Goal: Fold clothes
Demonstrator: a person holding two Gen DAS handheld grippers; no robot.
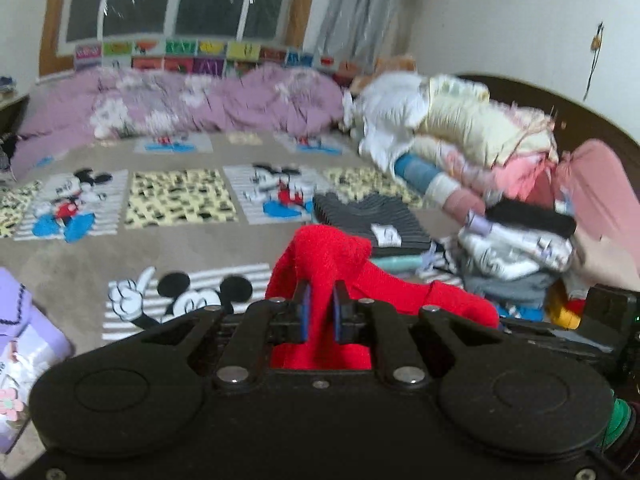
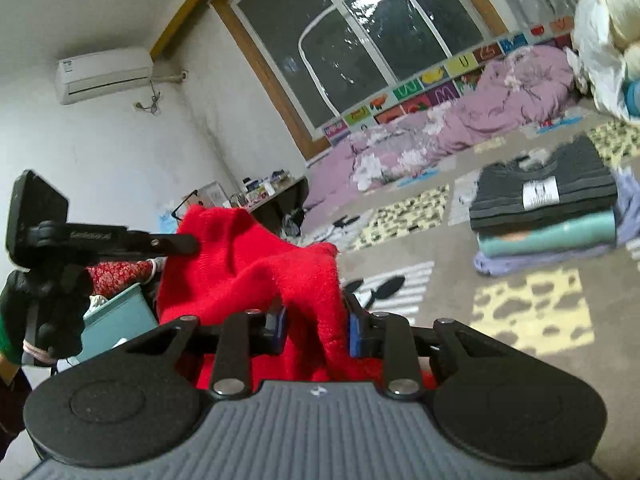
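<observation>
A fuzzy red garment point(image 1: 332, 256) hangs between both grippers above the bed. My left gripper point(image 1: 320, 312) is shut on a bunched fold of it; the cloth trails right toward the other gripper's body point(image 1: 600, 320). In the right wrist view the red garment point(image 2: 256, 256) drapes over my right gripper point(image 2: 316, 328), whose jaws are shut on a strip of it. The left gripper point(image 2: 176, 244) shows at the far left, pinching the garment's other end, held by a black-gloved hand point(image 2: 44, 312).
A beige Mickey Mouse bedspread point(image 1: 192, 244) covers the bed. A stack of folded clothes, dark striped one on top point(image 2: 544, 196), lies ahead right. An unfolded heap point(image 1: 472, 148) lies at the headboard. A purple duvet point(image 1: 208, 100) runs under the window. A teal box point(image 2: 120, 320) is at left.
</observation>
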